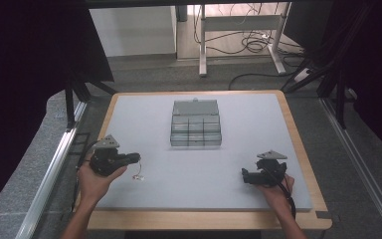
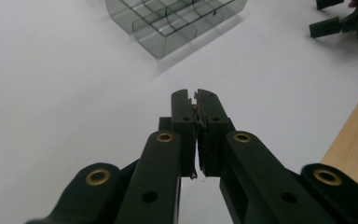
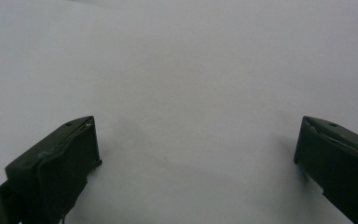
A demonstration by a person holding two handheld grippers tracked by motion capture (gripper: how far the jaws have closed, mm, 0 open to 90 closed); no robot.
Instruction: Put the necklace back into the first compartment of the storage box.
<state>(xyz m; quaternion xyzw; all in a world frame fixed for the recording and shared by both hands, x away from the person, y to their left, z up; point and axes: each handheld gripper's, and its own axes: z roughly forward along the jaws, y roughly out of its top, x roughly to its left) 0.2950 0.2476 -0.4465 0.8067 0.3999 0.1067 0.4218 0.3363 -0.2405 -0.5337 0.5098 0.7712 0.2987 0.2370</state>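
2 black two-jaw grippers sit low over the pale grey table mat (image 1: 199, 169), each held in a hand near the person's edge. At the near left, the left gripper (image 1: 135, 158) has its jaws pressed nearly together, and the left gripper view shows something thin and wiry pinched in the slit between them, with a fine end poking out below; I cannot tell what it is. Just right of that gripper, in the high view, a small pale wiry object (image 1: 139, 176) lies or hangs by the mat; whether it is the pinched item's tail or a separate piece is unclear. At the near right, the right gripper (image 1: 245, 175) has its jaws spread wide over bare mat, grasping nothing.

Farther off, at the middle of the mat, stands a clear smoky plastic organiser box (image 1: 195, 130) with small compartments and its lid (image 1: 195, 106) raised at the far side.

Judging the risk: the pinched item is slight, so it could slip free in transit or snag on a divider, and a careless approach might nudge the light box.
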